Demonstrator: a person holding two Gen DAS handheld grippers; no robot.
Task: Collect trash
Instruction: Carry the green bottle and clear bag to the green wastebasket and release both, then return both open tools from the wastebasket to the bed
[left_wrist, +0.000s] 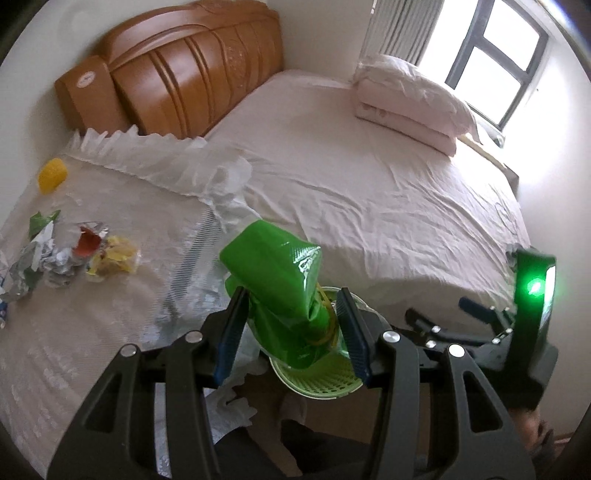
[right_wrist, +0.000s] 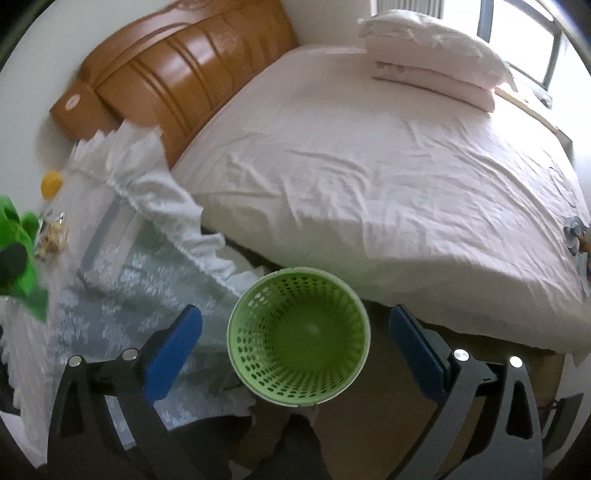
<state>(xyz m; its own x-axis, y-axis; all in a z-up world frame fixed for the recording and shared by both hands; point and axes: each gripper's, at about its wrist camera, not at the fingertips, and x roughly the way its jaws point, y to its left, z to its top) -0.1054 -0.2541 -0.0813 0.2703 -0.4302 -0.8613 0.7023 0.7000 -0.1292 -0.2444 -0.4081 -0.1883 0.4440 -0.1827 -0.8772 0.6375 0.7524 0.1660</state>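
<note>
Our left gripper (left_wrist: 291, 328) is clamped on the green wrapper (left_wrist: 273, 266), whose long axis tilts toward eleven o'clock, directly over the green basket (left_wrist: 317, 380) at six. Our right gripper (right_wrist: 295, 347) hangs with jaws wide apart and nothing between them, above the basket's mouth. Remaining trash (left_wrist: 74, 251) lies at nine o'clock, nearer our left.

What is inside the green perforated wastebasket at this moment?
In the right wrist view the wastebasket looks empty: bare green bottom and walls. In the left wrist view the green wrapper gripped by the left gripper hides most of its inside.
</note>
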